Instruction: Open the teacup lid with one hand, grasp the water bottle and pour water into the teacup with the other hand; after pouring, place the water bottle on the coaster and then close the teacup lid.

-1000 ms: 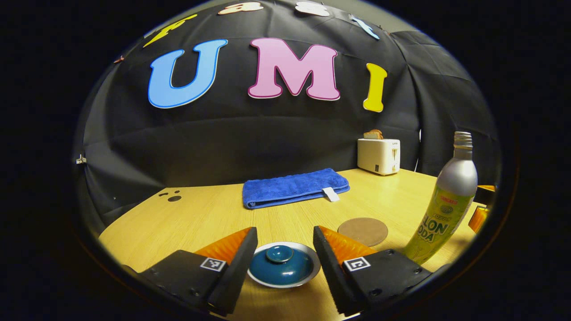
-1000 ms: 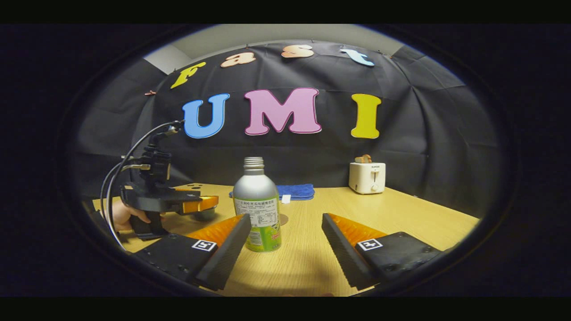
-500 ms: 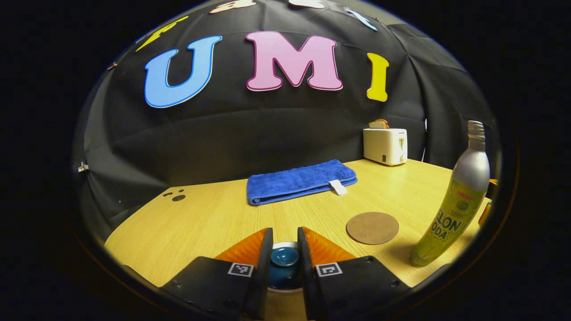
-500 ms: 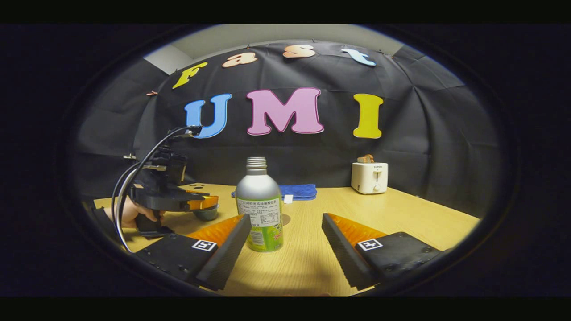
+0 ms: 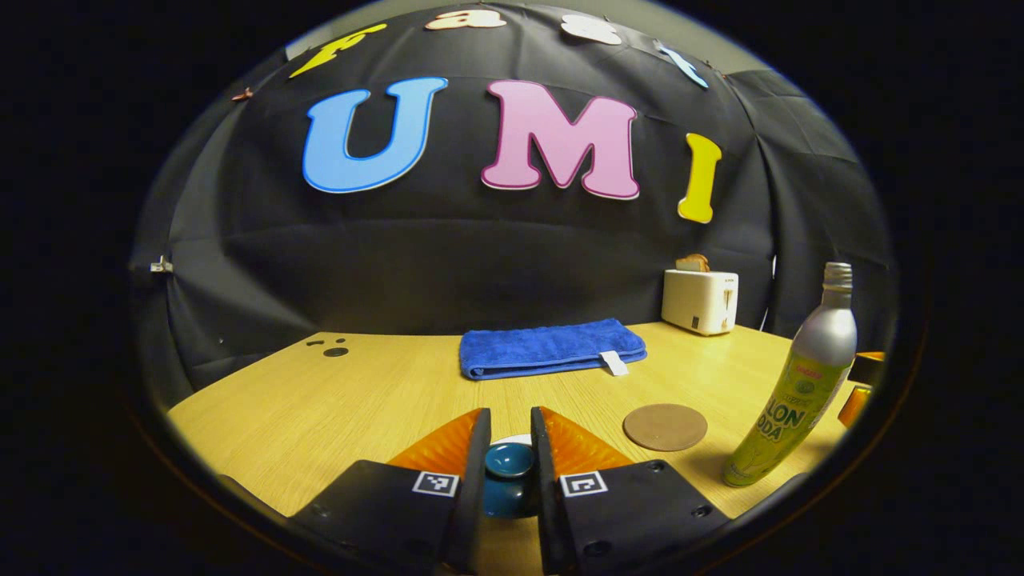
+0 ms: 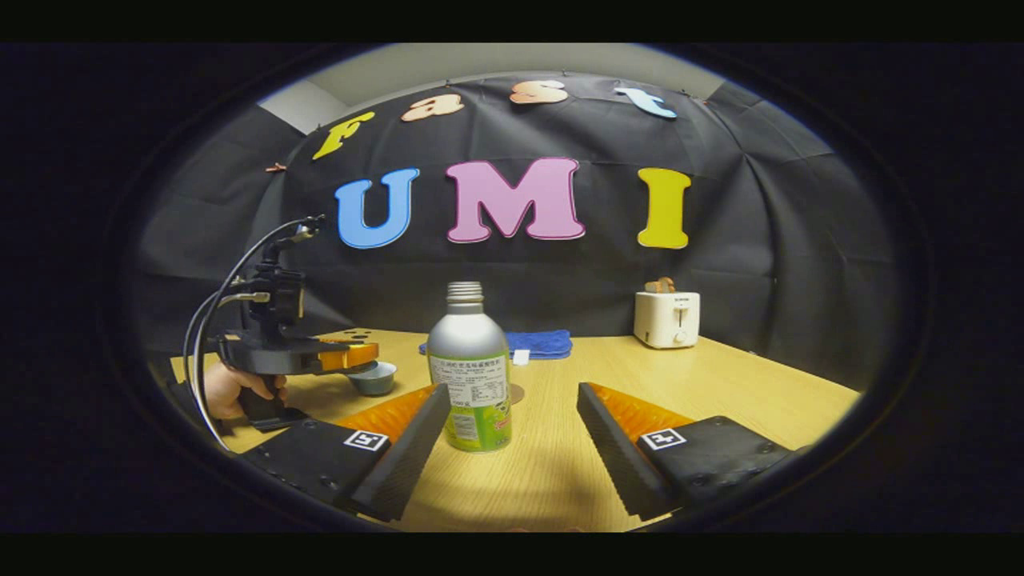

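The tongs [image 5: 509,472] hide most of the teacup lid [image 5: 510,462]; its rim barely shows.

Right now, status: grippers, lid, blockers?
Left gripper shut on lid, raised above teacup. Right gripper open, short of bottle. Coaster bare.

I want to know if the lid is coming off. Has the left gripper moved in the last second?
Yes. The left gripper has closed on the lid and risen, now clear above the teacup on the table.
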